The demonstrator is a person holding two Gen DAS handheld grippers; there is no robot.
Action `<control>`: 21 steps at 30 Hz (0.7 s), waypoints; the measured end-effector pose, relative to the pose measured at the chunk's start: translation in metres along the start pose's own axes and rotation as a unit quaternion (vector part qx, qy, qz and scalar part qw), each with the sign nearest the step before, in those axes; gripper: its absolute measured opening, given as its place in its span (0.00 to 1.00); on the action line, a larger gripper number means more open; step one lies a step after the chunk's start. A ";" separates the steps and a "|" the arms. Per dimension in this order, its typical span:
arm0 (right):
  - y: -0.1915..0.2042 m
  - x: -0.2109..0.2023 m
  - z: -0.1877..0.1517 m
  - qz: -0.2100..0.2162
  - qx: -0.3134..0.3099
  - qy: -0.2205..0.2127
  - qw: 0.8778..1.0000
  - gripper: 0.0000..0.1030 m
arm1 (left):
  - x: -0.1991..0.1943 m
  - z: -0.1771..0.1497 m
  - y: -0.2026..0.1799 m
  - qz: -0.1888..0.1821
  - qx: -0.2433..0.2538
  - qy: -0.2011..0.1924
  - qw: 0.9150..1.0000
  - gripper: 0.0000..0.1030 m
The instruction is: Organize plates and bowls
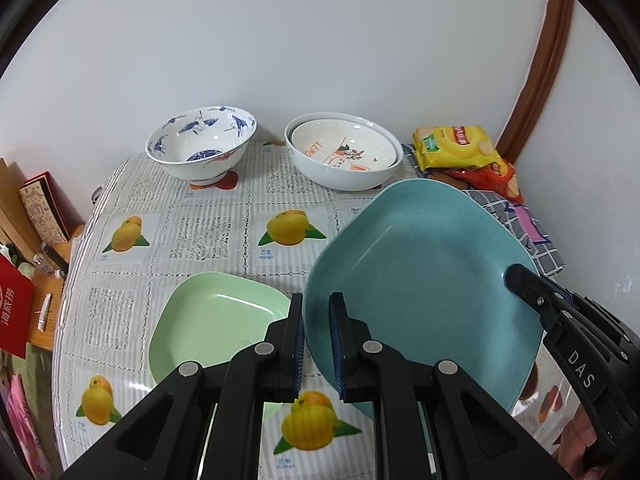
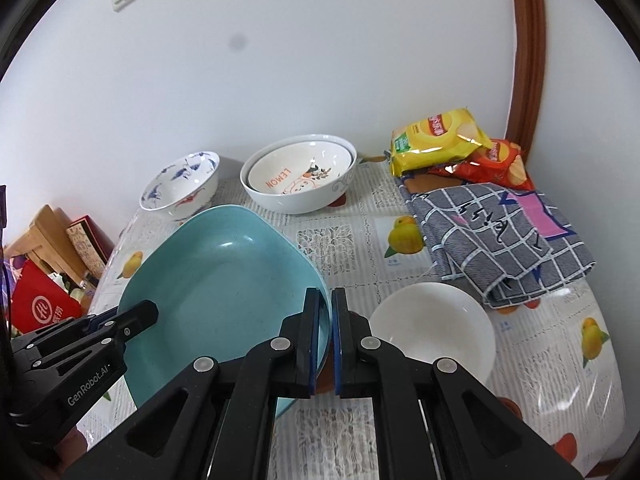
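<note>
Both grippers hold a square teal plate point(image 1: 424, 280) tilted above the table; it also shows in the right wrist view point(image 2: 224, 280). My left gripper point(image 1: 317, 312) is shut on its left rim. My right gripper point(image 2: 326, 308) is shut on its right rim, and shows at the plate's far edge in the left wrist view point(image 1: 520, 280). A light green square plate point(image 1: 216, 320) lies on the table below left. A blue-patterned bowl point(image 1: 200, 144) and two nested white bowls point(image 1: 344, 156) stand at the back. A plain white bowl point(image 2: 436, 324) sits right of my right gripper.
Snack bags point(image 2: 440, 136) and a folded checked cloth point(image 2: 500, 236) lie at the back right. The table point(image 1: 208, 236) has a fruit-print cover; its left edge drops to a shelf with boxes point(image 1: 36, 208). A wall stands close behind.
</note>
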State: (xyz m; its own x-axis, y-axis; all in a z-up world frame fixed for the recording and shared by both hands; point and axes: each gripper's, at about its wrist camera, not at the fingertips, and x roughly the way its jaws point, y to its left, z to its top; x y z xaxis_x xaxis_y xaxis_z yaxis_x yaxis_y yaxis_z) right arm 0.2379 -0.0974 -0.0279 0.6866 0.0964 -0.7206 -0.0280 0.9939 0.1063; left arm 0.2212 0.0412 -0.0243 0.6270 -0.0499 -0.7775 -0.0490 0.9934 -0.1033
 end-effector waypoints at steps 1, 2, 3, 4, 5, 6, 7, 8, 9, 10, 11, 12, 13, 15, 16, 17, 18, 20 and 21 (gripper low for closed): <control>0.000 -0.004 -0.001 0.000 0.000 -0.002 1.000 0.06 | -0.003 -0.001 0.000 -0.002 0.001 -0.002 1.000 0.12; -0.001 -0.008 -0.002 -0.001 0.001 -0.004 1.000 0.06 | -0.007 -0.003 -0.001 -0.003 0.001 -0.004 1.000 0.12; -0.002 -0.013 -0.004 -0.001 0.002 -0.007 1.000 0.06 | -0.010 -0.004 -0.001 -0.004 0.001 -0.006 1.000 0.12; -0.001 -0.015 -0.004 -0.001 0.002 -0.008 1.000 0.06 | -0.013 -0.005 -0.002 -0.005 0.002 -0.008 1.000 0.12; -0.001 -0.019 -0.005 -0.002 0.002 -0.010 1.000 0.06 | -0.015 -0.006 -0.002 -0.006 0.002 -0.009 1.000 0.12; -0.001 -0.022 -0.006 -0.003 0.002 -0.012 1.000 0.06 | -0.018 -0.007 -0.002 -0.007 0.003 -0.010 1.000 0.12; -0.001 -0.025 -0.007 -0.004 0.002 -0.013 1.000 0.06 | -0.020 -0.009 -0.002 -0.008 0.003 -0.011 1.000 0.12; 0.000 -0.027 -0.007 -0.004 0.002 -0.014 1.000 0.06 | -0.022 -0.009 -0.002 -0.008 0.004 -0.013 1.000 0.12; 0.000 -0.030 -0.008 -0.003 0.003 -0.016 1.000 0.06 | -0.024 -0.010 -0.002 -0.008 0.004 -0.014 1.000 0.12; 0.001 -0.032 -0.008 -0.003 0.003 -0.018 1.000 0.06 | -0.026 -0.011 -0.002 -0.009 0.003 -0.015 1.000 0.12; 0.002 -0.034 -0.008 -0.003 0.003 -0.019 1.000 0.06 | -0.028 -0.012 -0.001 -0.008 0.002 -0.016 1.000 0.11; 0.003 -0.036 -0.009 -0.003 0.002 -0.021 1.000 0.06 | -0.029 -0.013 -0.001 -0.007 0.002 -0.016 1.000 0.11; 0.004 -0.038 -0.009 -0.003 0.001 -0.023 1.000 0.06 | -0.031 -0.015 0.001 -0.007 0.001 -0.016 1.000 0.11; 0.007 -0.040 -0.010 -0.004 -0.001 -0.025 1.000 0.06 | -0.033 -0.016 0.003 -0.008 -0.002 -0.018 1.000 0.11; 0.009 -0.041 -0.010 -0.004 -0.002 -0.026 1.000 0.06 | -0.035 -0.017 0.005 -0.007 -0.004 -0.020 1.000 0.11; 0.011 -0.042 -0.011 -0.004 -0.004 -0.026 1.000 0.06 | -0.035 -0.018 0.006 -0.008 -0.005 -0.020 1.000 0.11; 0.013 -0.042 -0.011 -0.003 -0.005 -0.026 1.000 0.06 | -0.036 -0.018 0.008 -0.007 -0.007 -0.020 1.000 0.11; 0.016 -0.044 -0.013 -0.001 -0.007 -0.027 1.000 0.06 | -0.039 -0.020 0.010 -0.007 -0.008 -0.021 1.000 0.11; 0.016 -0.043 -0.013 -0.001 -0.007 -0.027 1.000 0.06 | -0.040 -0.020 0.011 -0.006 -0.009 -0.022 1.000 0.11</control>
State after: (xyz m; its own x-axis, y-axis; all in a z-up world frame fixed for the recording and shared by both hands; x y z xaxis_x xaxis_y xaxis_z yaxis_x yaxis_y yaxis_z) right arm 0.1983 -0.0848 -0.0036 0.7251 0.0917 -0.6825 -0.0369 0.9949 0.0944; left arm 0.1800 0.0525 -0.0072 0.6606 -0.0574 -0.7485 -0.0549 0.9907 -0.1245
